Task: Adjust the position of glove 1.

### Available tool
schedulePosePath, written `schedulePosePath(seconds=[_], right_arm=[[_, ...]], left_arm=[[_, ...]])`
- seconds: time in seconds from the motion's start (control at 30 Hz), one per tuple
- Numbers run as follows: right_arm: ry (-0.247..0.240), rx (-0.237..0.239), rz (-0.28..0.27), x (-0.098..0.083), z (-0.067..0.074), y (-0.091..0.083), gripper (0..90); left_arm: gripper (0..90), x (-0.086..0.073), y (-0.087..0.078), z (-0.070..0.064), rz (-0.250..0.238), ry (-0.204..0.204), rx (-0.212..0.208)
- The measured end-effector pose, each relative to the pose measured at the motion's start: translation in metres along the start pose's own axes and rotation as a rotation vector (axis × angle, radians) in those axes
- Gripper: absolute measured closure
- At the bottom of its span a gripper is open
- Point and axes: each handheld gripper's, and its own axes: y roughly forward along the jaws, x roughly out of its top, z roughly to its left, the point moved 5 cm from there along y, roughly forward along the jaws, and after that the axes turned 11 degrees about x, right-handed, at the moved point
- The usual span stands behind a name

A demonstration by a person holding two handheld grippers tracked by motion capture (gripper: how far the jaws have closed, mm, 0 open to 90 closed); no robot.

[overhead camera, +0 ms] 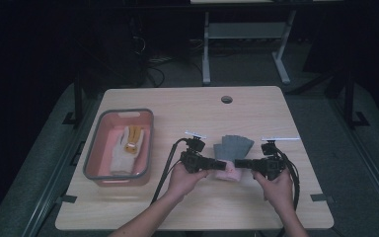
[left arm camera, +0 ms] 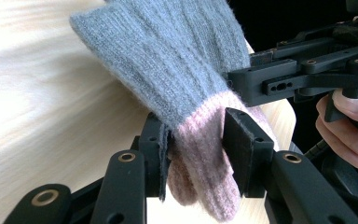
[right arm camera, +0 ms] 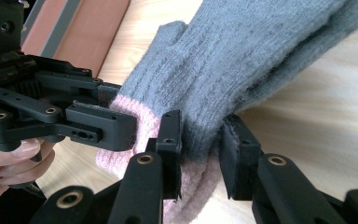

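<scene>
Across the frame's middle lies the table (overhead camera: 197,106); a bin (overhead camera: 92,165) at left holds what seems another glove. Centre-right, the left gripper (overhead camera: 219,165) and right gripper (overhead camera: 241,164) each pinch the grey glove's (overhead camera: 233,146) pink cuff (overhead camera: 227,172). Likely mid-lift; next, carry it left to the bin.

glove (overhead camera: 233,148) on table (overhead camera: 256,106) between both hand-held grippers, tub (overhead camera: 98,143) at left, second glove (overhead camera: 127,148) inside

Both forearms reach in from below; the left claw (overhead camera: 220,165) and right claw (overhead camera: 240,164) point at each other, tips near, each clamped on the glove (overhead camera: 232,150).
</scene>
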Motion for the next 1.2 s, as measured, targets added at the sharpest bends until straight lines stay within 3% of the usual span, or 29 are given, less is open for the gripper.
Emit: schedulePosePath(seconds=[0.63,1.2], right_arm=[[-0.041,0.026,0.031,0.028,0.031,0.02,71.1],[-0.061,0.06,0.066,0.041,0.05,0.037,71.1]], left_arm=[[61.6,0.011,-0.039,0.016,-0.052,-0.014,0.019],[62.6,0.016,-0.066,0.028,-0.094,-0.035,0.027]])
